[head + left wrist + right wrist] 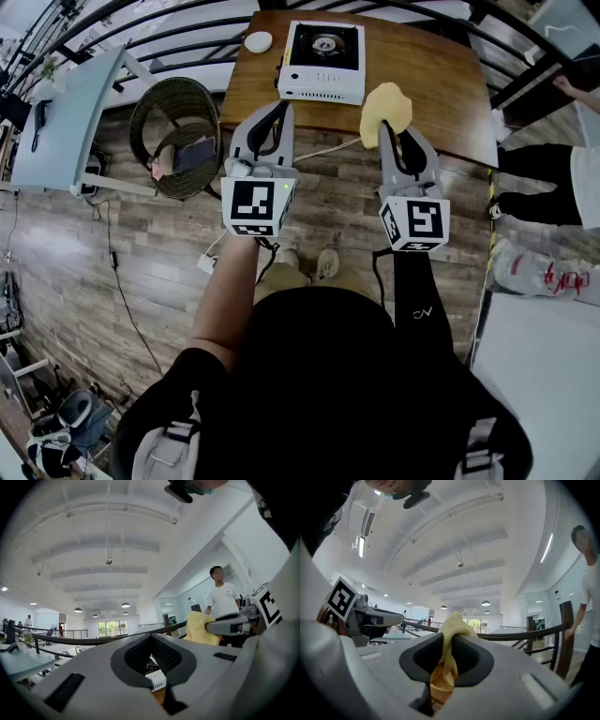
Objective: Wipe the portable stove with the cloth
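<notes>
Dark-shirted person [309, 375] in head view holds left gripper [278, 108] and right gripper [401, 139] short of the table [431, 84], portable stove [322, 61] ahead on it. Left gripper view: jaws together, empty, likely spare. Right gripper view: jaws clamp the yellow cloth [452, 625], ready for wiping

Open over the bare wooden table [436, 80] right of the portable stove [322, 58], tight at its left beside a small white dish [258, 41], hemmed by a wicker basket [150, 108] left, a standing person [544, 187] right.
</notes>
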`<state>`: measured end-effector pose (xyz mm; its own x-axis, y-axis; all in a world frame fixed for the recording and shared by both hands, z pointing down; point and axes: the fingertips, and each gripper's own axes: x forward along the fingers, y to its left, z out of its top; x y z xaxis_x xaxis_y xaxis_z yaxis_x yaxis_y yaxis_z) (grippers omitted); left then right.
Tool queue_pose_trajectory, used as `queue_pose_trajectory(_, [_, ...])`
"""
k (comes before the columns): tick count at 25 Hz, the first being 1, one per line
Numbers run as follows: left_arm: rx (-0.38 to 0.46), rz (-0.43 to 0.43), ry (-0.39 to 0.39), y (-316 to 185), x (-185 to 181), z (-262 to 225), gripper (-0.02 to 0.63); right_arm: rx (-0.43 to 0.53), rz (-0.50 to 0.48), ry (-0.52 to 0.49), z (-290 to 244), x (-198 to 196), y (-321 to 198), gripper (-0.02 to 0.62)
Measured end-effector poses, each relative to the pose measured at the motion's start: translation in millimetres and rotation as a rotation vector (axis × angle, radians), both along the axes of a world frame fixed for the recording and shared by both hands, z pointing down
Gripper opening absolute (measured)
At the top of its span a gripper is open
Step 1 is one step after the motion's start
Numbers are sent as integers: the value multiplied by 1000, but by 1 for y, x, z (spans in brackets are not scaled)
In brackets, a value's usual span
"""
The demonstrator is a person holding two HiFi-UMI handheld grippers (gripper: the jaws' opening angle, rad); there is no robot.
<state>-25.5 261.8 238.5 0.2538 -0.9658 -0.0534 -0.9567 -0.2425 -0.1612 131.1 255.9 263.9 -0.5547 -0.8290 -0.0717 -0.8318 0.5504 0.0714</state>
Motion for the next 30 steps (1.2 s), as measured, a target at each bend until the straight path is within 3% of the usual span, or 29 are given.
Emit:
queue_pose_trajectory(20, [9,-19,-1,-5,1,-4,6,-6,-9,-22,2,5,-12,61])
queue_pose_trajectory(30, [39,-38,-12,-40,-15,-20,6,24,-15,-43,-14,-9,-56,61])
